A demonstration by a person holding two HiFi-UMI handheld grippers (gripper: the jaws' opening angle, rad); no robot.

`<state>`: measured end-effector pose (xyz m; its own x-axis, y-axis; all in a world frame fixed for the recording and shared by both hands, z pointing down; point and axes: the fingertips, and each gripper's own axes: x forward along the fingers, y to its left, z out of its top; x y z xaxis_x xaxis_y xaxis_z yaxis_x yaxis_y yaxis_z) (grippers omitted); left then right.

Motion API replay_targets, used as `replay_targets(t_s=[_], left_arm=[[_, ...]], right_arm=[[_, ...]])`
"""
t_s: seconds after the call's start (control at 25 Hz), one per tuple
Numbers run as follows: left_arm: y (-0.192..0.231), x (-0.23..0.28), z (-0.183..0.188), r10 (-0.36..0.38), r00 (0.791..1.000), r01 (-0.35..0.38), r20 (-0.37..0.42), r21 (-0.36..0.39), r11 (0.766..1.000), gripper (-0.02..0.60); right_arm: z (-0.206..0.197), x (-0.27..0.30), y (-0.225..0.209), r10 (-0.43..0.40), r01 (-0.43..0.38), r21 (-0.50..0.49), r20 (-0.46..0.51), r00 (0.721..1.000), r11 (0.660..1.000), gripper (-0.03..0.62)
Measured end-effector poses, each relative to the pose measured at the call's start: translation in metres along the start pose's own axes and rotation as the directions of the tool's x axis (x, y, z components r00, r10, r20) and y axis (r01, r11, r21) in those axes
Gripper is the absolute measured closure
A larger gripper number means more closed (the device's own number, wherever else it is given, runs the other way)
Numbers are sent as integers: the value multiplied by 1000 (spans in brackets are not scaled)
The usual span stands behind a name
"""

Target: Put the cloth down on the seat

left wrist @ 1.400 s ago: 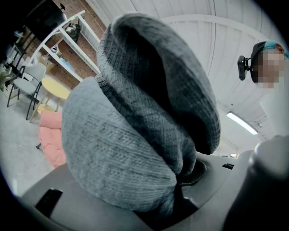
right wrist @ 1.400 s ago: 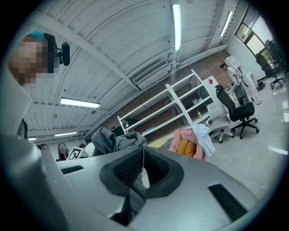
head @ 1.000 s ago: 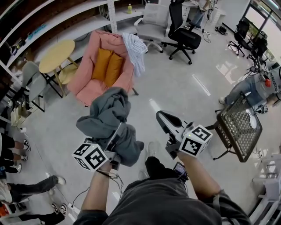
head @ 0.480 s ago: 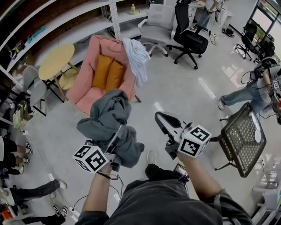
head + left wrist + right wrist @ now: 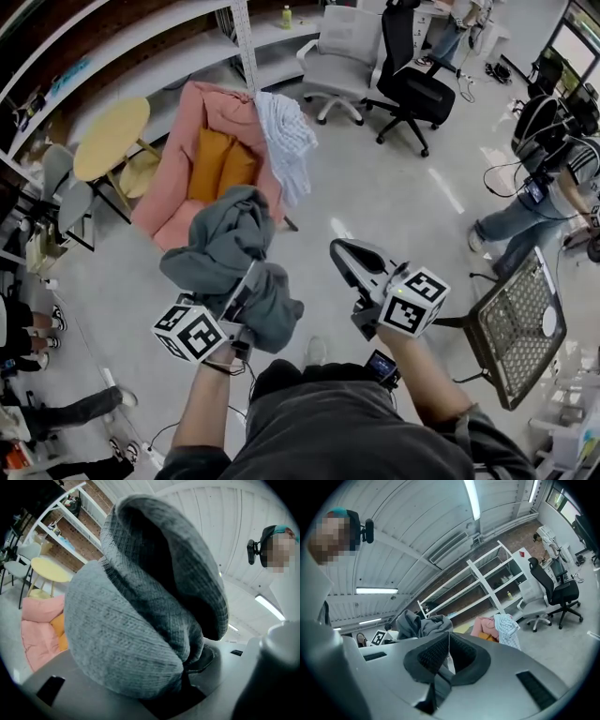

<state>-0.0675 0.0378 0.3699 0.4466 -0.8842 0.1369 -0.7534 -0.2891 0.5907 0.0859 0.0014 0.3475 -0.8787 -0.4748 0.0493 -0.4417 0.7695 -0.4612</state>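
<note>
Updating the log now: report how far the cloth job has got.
Done: the grey cloth is picked up, clamped in the left gripper. In hand: it hangs above the floor, short of the pink armchair; the right gripper is shut and empty. Left: bring the cloth over the seat, in front of the orange cushions, and release it there.

The head view looks steeply down from up high, over both arms, onto the floor and the pink chair (image 5: 167, 197). The left gripper view sits right up against the grey cloth (image 5: 131, 634). The right gripper view looks level across the room. All three see the pink chair.
</note>
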Motion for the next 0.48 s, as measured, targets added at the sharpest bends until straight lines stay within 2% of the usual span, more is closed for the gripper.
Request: replay_targets(t_s=[0.24, 0.48], left_arm=[[19, 49, 9, -19, 1000, 19, 13, 21, 1000, 304], [38, 117, 66, -57, 998, 57, -8, 18, 998, 304]], right_arm=[[3, 19, -42, 12, -12, -5, 6, 1000, 1000, 577], [39, 58, -83, -30, 30, 17, -7, 1000, 999, 577]])
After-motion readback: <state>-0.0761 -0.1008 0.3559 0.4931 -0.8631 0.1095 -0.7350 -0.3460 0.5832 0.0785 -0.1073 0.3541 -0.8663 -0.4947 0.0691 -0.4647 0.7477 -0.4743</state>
